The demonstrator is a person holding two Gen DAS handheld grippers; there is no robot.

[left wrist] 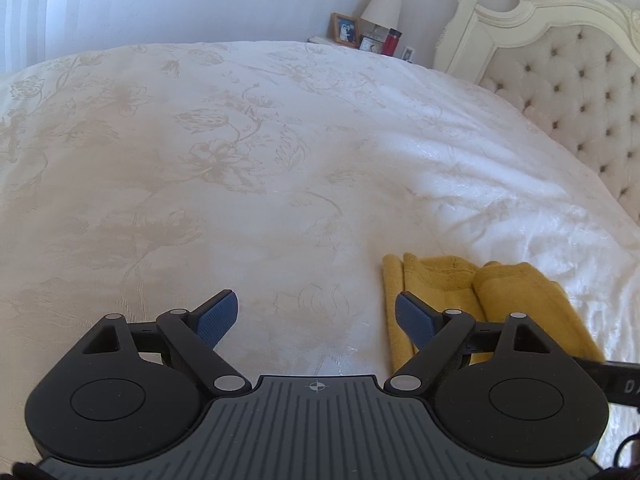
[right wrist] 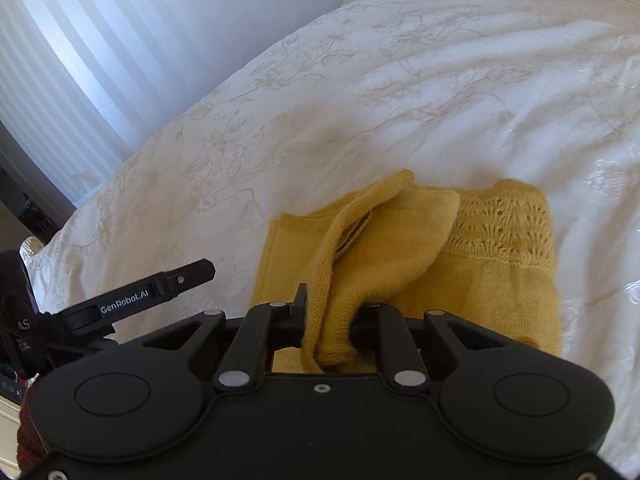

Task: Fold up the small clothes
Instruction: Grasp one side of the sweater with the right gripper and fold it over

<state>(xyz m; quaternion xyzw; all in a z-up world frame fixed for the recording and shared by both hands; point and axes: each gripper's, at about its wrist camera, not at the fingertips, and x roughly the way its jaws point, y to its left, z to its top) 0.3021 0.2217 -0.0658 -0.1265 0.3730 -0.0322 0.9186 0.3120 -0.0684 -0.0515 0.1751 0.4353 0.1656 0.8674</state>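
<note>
Both jaws differ: your right gripper [right wrist: 326, 320] pinches the yellow knit [right wrist: 460, 264]; your left gripper [left wrist: 316, 320] gapes wide, knit beside its right finger.

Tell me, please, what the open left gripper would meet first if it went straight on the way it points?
Probably the white floral bedspread: the left gripper has only bare cover ahead, with the mustard-yellow knitted garment off to the side.

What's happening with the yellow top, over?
Left tongs open, empty. Right tongs shut on yellow top, lifting a flap. Bedspread clear ahead.
</note>
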